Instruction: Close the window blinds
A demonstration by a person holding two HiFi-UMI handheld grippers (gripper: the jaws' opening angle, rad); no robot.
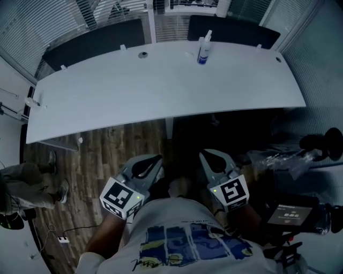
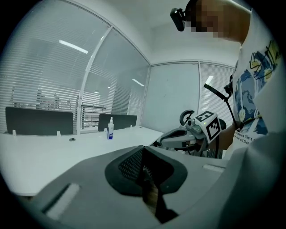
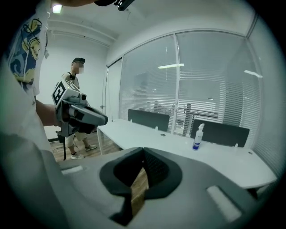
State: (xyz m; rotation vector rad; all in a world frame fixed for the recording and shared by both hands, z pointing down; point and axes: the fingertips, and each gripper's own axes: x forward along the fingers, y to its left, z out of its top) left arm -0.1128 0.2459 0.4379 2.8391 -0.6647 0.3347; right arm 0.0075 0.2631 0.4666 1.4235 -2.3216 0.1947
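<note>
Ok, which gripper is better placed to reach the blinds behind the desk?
Left, but barely: the left gripper and right gripper are both shut, empty, short of the desk; open-slatted blinds show behind its left half.

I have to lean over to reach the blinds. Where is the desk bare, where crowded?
The white desk is bare across its front and left, from the cable grommet to the near edge, and right of the spray bottle. Only that bottle, by the back edge, intrudes. Dark divider panels line the back.
</note>
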